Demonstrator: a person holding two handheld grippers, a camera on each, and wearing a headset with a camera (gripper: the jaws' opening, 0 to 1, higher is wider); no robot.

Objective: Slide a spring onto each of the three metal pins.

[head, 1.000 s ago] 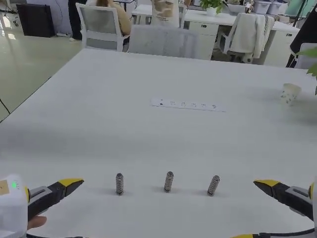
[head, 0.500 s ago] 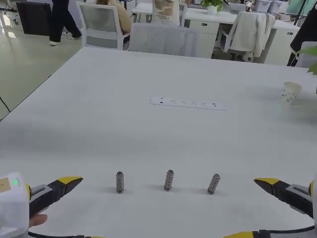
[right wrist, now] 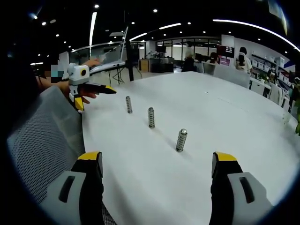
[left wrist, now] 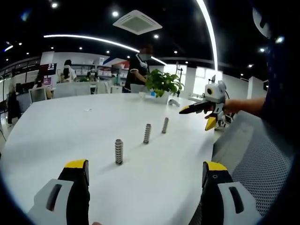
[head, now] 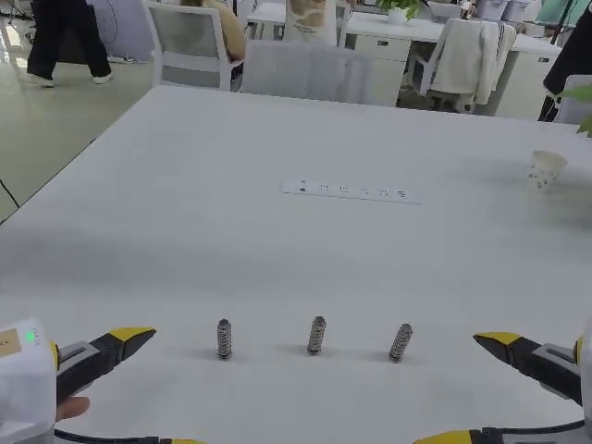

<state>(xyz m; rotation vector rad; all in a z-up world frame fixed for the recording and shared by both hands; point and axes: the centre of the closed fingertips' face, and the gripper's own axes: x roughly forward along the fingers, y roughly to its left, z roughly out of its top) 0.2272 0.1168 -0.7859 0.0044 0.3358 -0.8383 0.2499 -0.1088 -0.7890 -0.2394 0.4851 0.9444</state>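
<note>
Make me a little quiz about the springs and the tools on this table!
1. True or false: the left tool and the right tool are both shut.
2. How many pins wear springs?
3. What lies farther back on the table? A) a power strip B) a hammer C) a book

Key: 1. False, both are open. 2. Three. 3. A.

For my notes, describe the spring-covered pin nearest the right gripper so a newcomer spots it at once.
On the white table, a short row of spring-covered pins stands near the front edge. Take the right-end pin, nearest the right gripper. It leans noticeably, while the middle pin and left-end pin stand almost straight.
</note>
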